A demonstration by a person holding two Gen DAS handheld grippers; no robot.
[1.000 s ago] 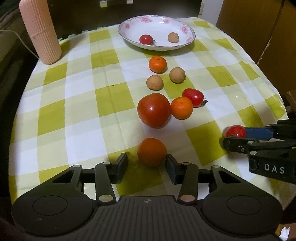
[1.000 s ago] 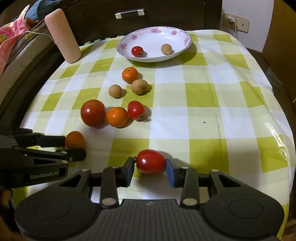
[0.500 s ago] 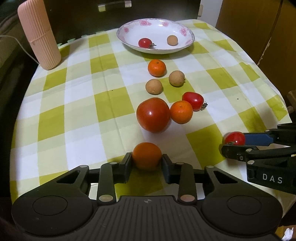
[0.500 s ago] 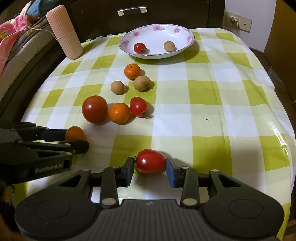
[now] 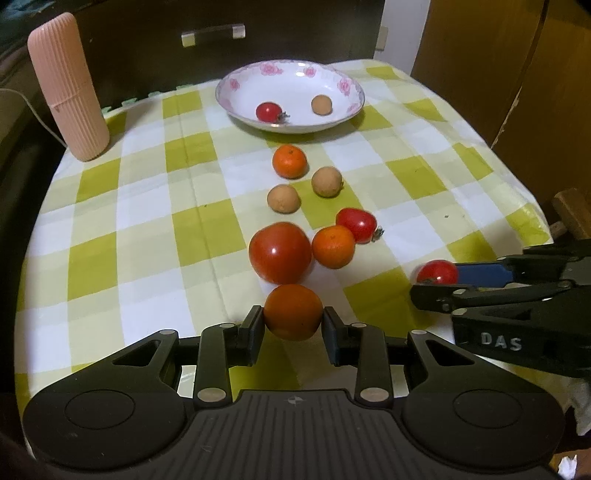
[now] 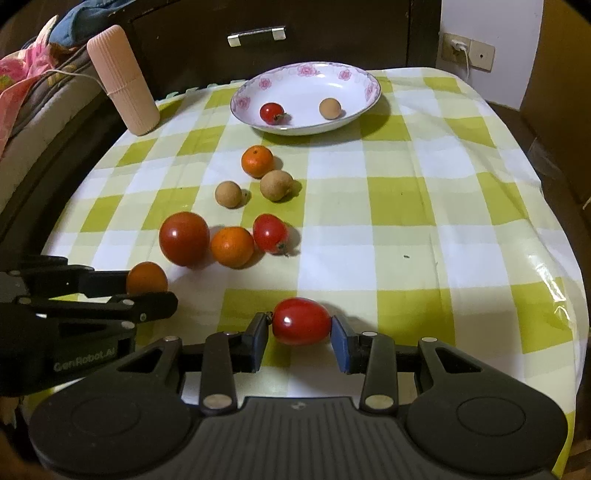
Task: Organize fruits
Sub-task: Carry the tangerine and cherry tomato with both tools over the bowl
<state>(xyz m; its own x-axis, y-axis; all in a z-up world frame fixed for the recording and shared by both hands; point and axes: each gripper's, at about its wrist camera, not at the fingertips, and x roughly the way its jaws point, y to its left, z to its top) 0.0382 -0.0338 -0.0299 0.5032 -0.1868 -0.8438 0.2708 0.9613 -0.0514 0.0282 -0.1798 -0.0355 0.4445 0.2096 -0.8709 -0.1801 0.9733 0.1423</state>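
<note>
A table under a yellow-and-white checked cloth (image 6: 424, 206) fills the dim room. Behind it stands a dark drawer front (image 6: 332, 33) with a metal handle (image 6: 256, 36). To the right a white wall carries a socket (image 6: 467, 53) with a plugged cable, beside a brown cupboard (image 5: 517, 74). Rumpled bedding (image 6: 26, 81) lies at left.

Fruit cluster (image 5: 280, 253) before plate (image 5: 354, 107)

held orange (image 5: 293, 312): sitting clamped between the left claw (image 5: 293, 328) pads
held tomato (image 6: 301, 321): lying sideways, pinched in the right claw (image 6: 300, 338)
loose fruits: lying clustered ahead of both claws
plate (image 5: 236, 79): sitting farthest ahead, holding two small fruits
</note>
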